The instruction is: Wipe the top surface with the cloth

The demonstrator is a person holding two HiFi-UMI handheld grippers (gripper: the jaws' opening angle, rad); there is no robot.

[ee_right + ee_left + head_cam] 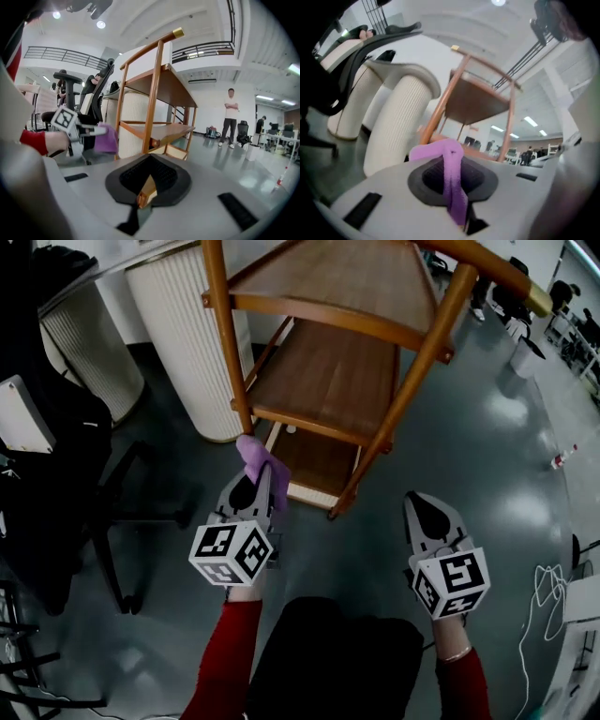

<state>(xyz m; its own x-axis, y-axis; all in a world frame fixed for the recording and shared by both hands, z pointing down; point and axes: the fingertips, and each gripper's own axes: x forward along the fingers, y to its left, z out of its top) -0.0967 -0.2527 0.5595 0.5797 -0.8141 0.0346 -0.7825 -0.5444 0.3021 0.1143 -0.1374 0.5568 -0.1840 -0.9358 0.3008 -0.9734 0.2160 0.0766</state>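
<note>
**A:** Head view first. What is the left gripper (263,471) doing?

**B:** Jaws clamped on a purple cloth (253,454), with a bunch poking out past the tips. It sits just beside the near-left post of the wooden cart (330,381), roughly level with the middle shelf. The top shelf (347,277) is higher up and the cloth is not on it.

**A:** Right gripper (420,502)?

**B:** Lower right, over the grey floor (487,446), apart from the cart. Tips drawn together, nothing in them. A red sleeve (228,662) runs behind the left one. Black office chair (66,456) at left, ribbed white column (183,334) beyond the cart.

**A:** Left gripper view?

**B:** A strip of cloth runs down between the pads, pinched tight, with a fold flopped over to the left. The cart is ahead, seen from low down, with the column to its left.

**A:** Right gripper view?

**B:** Pads pressed together, leaving only a slit with a bit of wood showing through. Nothing held. Beyond them, the left gripper holds the cloth short of the cart's post, not touching it. A person (230,117) stands far back.
</note>
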